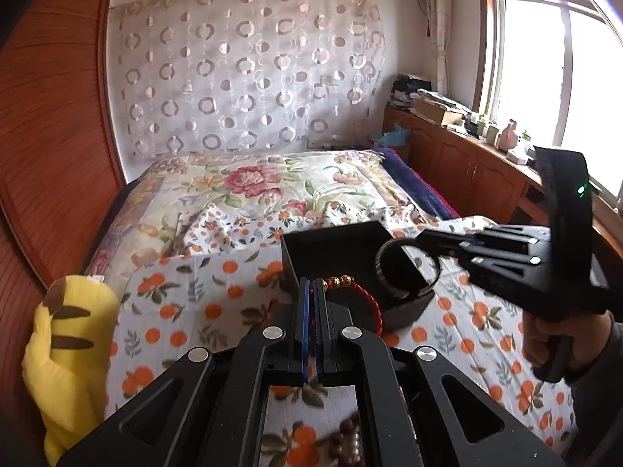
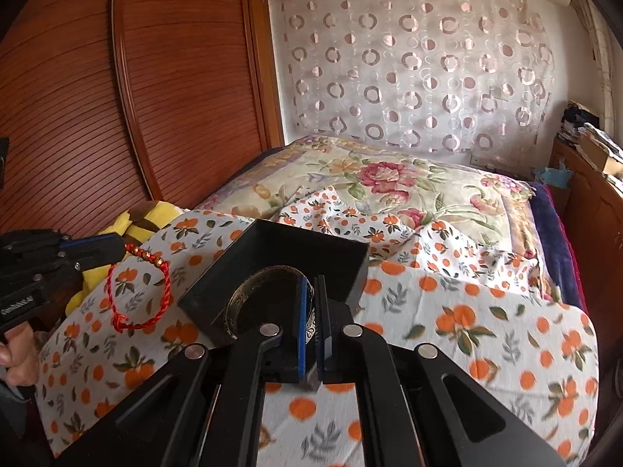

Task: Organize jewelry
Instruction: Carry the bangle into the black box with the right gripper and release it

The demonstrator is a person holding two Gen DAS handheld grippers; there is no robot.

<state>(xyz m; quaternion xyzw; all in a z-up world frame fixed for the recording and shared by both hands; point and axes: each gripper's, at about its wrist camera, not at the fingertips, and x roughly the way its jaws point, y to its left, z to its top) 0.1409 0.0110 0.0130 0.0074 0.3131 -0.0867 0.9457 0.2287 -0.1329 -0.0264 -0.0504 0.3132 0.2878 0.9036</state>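
Note:
My left gripper (image 1: 313, 282) is shut on a red cord bracelet (image 1: 373, 305) with gold beads, gripping it near the beads. In the right wrist view this bracelet (image 2: 140, 292) hangs as a loop from the left gripper (image 2: 121, 250), above the cloth and left of the box. An open black box (image 1: 331, 233) stands on the orange-print cloth. My right gripper (image 2: 312, 280) is shut on a dark metal bangle (image 2: 249, 292) and holds it over the box (image 2: 296, 249). From the left wrist view the bangle (image 1: 407, 268) hangs from the right gripper (image 1: 420, 239) above the box's right part.
A yellow plush toy (image 1: 70, 350) lies at the bed's left edge beside the wooden wardrobe (image 2: 97, 116). A brown bead bracelet (image 1: 346, 441), blurred, lies on the orange-print cloth (image 1: 194, 303) under my left gripper. A cluttered wooden cabinet (image 1: 467, 163) runs under the window on the right.

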